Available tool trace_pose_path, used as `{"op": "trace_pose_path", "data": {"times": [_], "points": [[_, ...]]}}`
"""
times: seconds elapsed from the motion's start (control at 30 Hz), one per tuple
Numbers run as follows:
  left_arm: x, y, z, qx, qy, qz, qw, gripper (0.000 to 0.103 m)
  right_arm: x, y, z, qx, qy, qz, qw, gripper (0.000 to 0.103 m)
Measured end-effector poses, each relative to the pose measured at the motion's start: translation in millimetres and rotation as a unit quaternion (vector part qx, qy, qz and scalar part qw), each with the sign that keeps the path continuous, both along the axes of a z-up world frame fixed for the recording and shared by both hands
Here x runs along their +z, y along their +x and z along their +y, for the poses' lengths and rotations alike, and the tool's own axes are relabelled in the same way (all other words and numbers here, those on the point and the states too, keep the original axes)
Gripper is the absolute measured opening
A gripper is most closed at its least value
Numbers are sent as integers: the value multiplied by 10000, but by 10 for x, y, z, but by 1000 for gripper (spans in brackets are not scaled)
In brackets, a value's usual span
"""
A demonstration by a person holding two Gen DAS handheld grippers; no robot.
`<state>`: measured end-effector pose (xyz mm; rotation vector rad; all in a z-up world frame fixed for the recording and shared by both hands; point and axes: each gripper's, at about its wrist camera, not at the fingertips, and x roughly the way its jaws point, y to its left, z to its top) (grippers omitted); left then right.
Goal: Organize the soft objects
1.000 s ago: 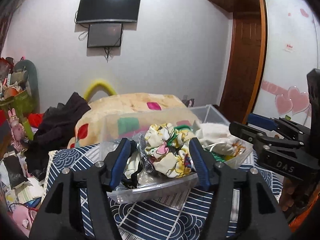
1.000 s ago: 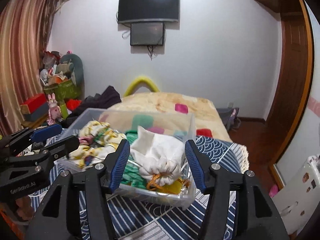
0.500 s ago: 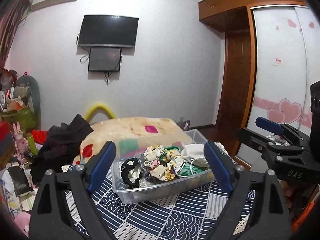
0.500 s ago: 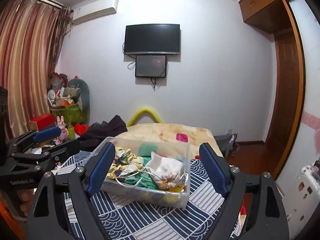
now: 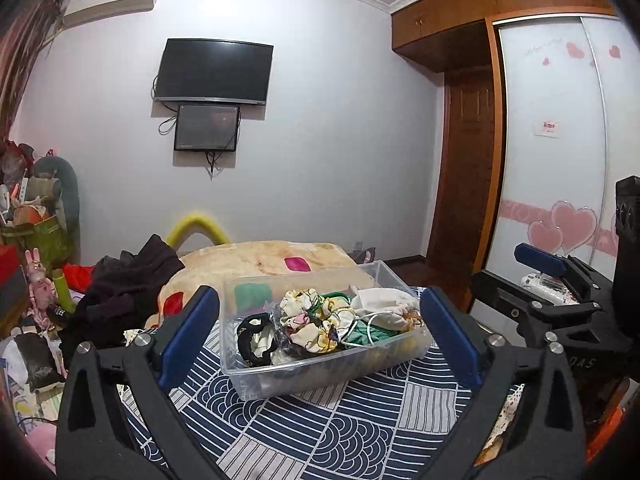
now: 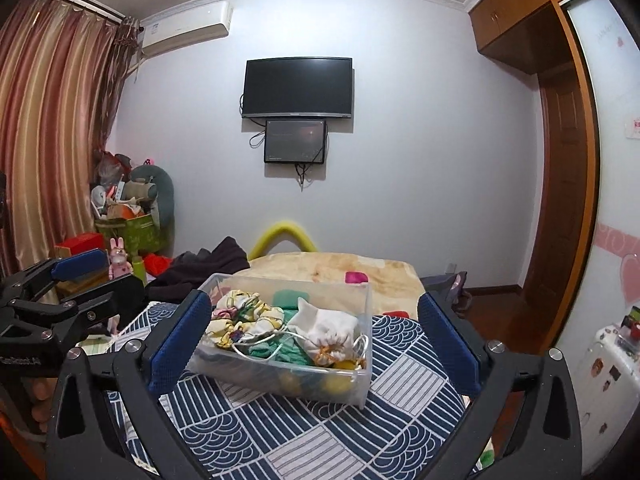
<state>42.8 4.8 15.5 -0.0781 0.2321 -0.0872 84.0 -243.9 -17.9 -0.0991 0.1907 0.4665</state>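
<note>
A clear plastic bin (image 5: 256, 372) (image 6: 362, 390) stands on a blue-and-white patterned cloth (image 5: 328, 424) (image 6: 304, 428). It holds soft things: a floral fabric bundle (image 5: 308, 322) (image 6: 244, 316), a white drawstring pouch (image 5: 380, 304) (image 6: 328, 330), green fabric (image 5: 368, 334) (image 6: 280, 354) and a black-and-white piece (image 5: 252, 336). My left gripper (image 5: 320, 340) is open and empty, held back from the bin. My right gripper (image 6: 314, 336) is open and empty too, back from the bin, and shows at the right of the left wrist view (image 5: 532, 276).
A bed with a beige blanket (image 5: 264, 256) (image 6: 332, 266) lies behind the bin. Dark clothes (image 5: 128, 280) are piled at the left, with clutter and toys (image 5: 36, 248) (image 6: 128, 220) beyond. A wardrobe (image 5: 560, 160) and a door (image 6: 560, 200) stand at the right.
Both grippers have drawn back and up from the bin and opened wide. The bin now looks smaller and farther away in both views.
</note>
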Motion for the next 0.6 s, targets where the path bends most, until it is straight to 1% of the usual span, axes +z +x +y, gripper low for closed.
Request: {"op": "trace_pose_path", "data": {"times": [0.6], "points": [[9, -41, -19, -1, -4, -22, 10000, 102, 4, -55, -50, -11, 80, 20, 10000, 103]]}}
